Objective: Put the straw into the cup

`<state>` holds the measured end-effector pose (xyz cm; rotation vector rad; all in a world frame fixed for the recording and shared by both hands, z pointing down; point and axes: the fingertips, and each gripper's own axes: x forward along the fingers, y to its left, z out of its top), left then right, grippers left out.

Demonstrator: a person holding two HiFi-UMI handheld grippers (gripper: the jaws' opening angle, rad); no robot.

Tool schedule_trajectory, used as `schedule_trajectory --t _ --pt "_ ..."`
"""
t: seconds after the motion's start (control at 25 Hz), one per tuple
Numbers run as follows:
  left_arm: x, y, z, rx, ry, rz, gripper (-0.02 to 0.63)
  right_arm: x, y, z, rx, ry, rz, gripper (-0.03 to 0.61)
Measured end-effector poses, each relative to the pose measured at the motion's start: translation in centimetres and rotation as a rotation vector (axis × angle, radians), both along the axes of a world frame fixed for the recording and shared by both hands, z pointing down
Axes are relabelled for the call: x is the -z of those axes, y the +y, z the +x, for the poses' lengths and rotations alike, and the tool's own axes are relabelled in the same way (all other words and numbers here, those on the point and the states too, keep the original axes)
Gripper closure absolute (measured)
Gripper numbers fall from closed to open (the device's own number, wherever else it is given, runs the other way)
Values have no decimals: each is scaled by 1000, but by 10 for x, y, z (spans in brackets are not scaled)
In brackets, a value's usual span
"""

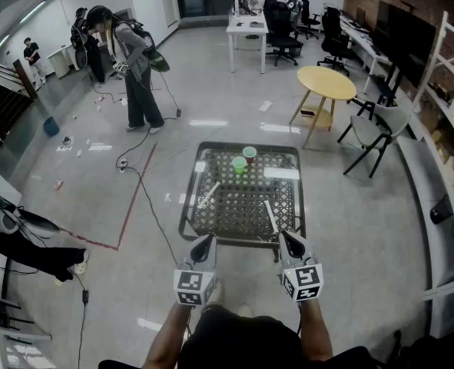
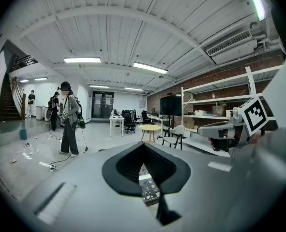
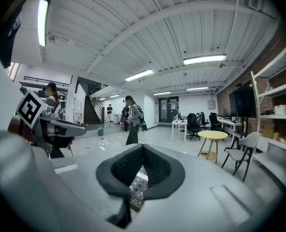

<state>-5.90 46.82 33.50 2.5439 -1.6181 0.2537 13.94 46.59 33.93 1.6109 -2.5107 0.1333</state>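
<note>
Head view: left tongs (image 1: 204, 244) and right tongs (image 1: 291, 242) hover closed, empty, at the worktop's (image 1: 299, 198) 6 o'clock edge, likely poised to start, a straw (image 1: 208, 194) lying at 9 o'clock, a second straw (image 1: 271, 216) at 5, cups (image 1: 240, 164) at 12; the left gripper view, then the right gripper view, shows jaws pressed together on nothing

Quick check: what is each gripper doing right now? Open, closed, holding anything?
Left gripper: closed, fingers together, holding nothing.
Right gripper: closed, fingers together, holding nothing.

At one o'clock, round yellow wooden table (image 1: 326, 83) with grey chair (image 1: 382, 125) just beside; at twelve, white rectangular desk (image 1: 247, 28) and black office chairs (image 1: 283, 29); at eleven, standing person in grey (image 1: 134, 60).
</note>
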Motion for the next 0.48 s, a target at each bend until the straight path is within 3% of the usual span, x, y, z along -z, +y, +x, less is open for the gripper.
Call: schedule_trajectory --t 0.12,0.48 --pt "-6 -3 -3 -9 -9 -39 607 -1 -6 -3 -3 -9 -4 577" --pt "-8 -21 -9 -23 -8 -7 607 -4 -20 -4 -53 -58 -28 577"
